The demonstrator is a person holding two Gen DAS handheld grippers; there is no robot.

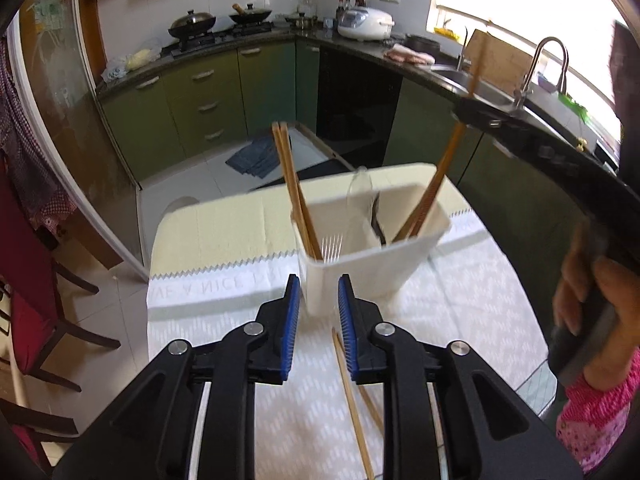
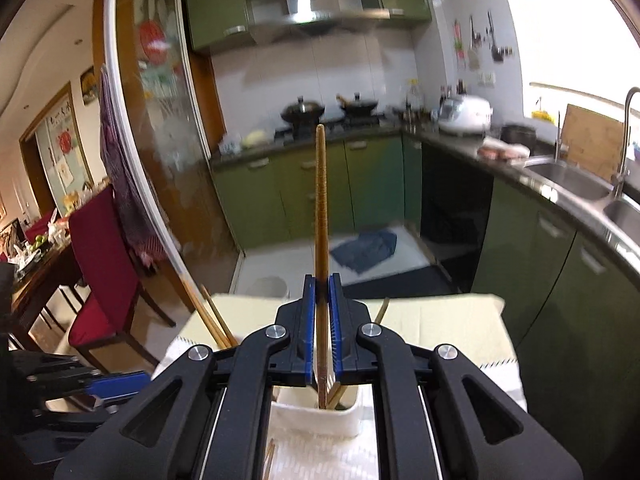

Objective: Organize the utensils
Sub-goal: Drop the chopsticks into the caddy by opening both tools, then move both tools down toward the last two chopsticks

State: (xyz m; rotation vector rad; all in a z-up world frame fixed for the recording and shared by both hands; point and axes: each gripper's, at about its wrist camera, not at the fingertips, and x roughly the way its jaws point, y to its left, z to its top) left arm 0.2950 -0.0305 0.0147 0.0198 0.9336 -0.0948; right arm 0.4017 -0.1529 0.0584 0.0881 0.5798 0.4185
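- One chopstick [image 2: 322, 200] is pinched upright between the pressed-together fingers of the right gripper [image 2: 321, 320], its lower end already inside the white holder [image 1: 372, 248] on the table [image 1: 240, 360].
- The left gripper [image 1: 318, 312] is held just in front of the holder, its fingers slightly spread and empty.
- A pair of chopsticks [image 1: 294, 192] leans in the holder; two loose chopsticks [image 1: 352, 400] lie on the cloth.
- The step in hand (judged) is dropping the held stick; next, release is called for, then the loose ones.
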